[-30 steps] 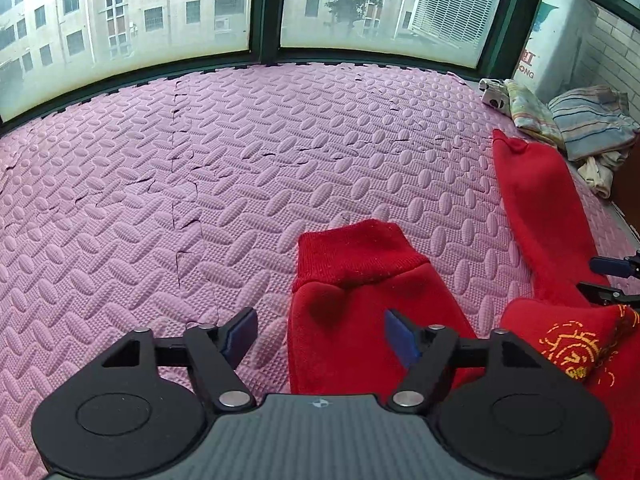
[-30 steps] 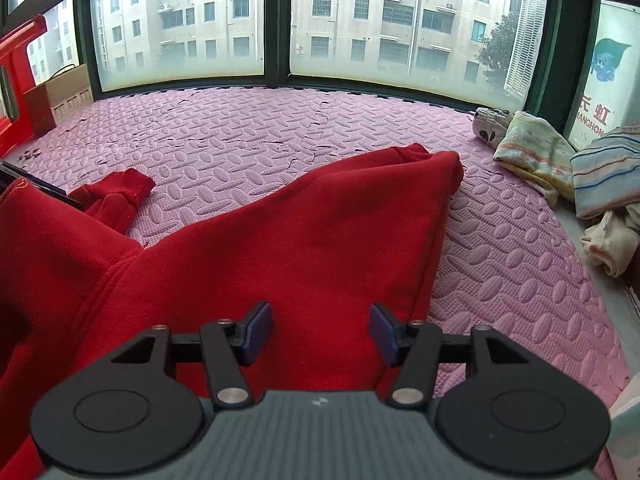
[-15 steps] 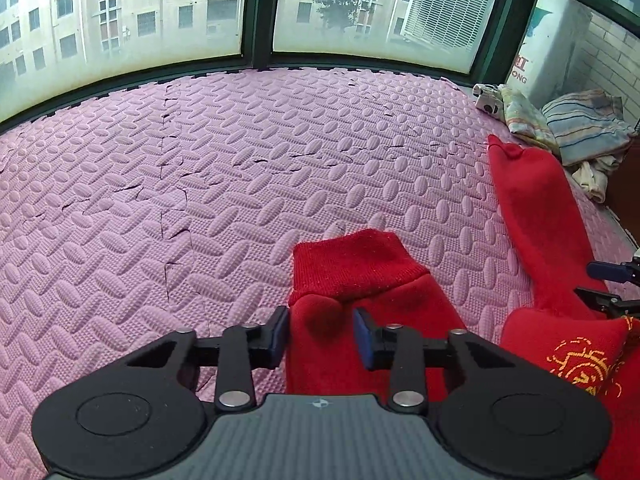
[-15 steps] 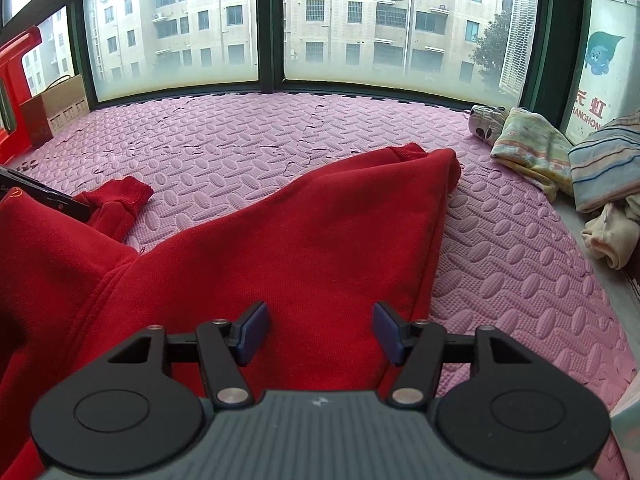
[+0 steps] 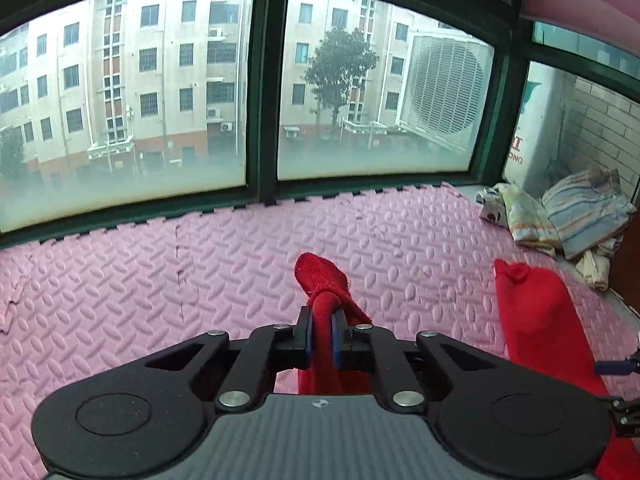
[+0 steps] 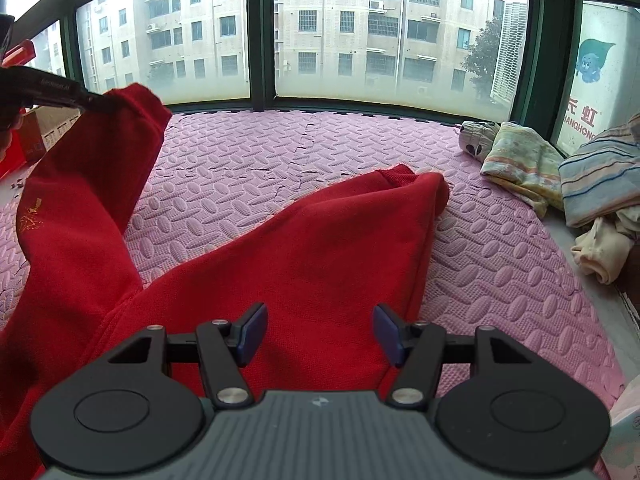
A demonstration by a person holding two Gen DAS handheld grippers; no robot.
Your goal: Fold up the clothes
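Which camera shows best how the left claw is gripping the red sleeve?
The left wrist view: the left claw is shut on the red knitted sleeve cuff, close up. The right wrist view shows only that claw's tip holding the sleeve up at the far left.

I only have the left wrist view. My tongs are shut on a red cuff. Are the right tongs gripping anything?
Observer: No. The right tongs are open above the red sweater, gripping nothing.
Operator: Is my sleeve off the mat?
Observer: Yes. From the left tongs the sleeve hangs in the air, above the pink mat.
Operator: Any print showing?
Observer: Gold embroidery shows on the cloth below that sleeve.
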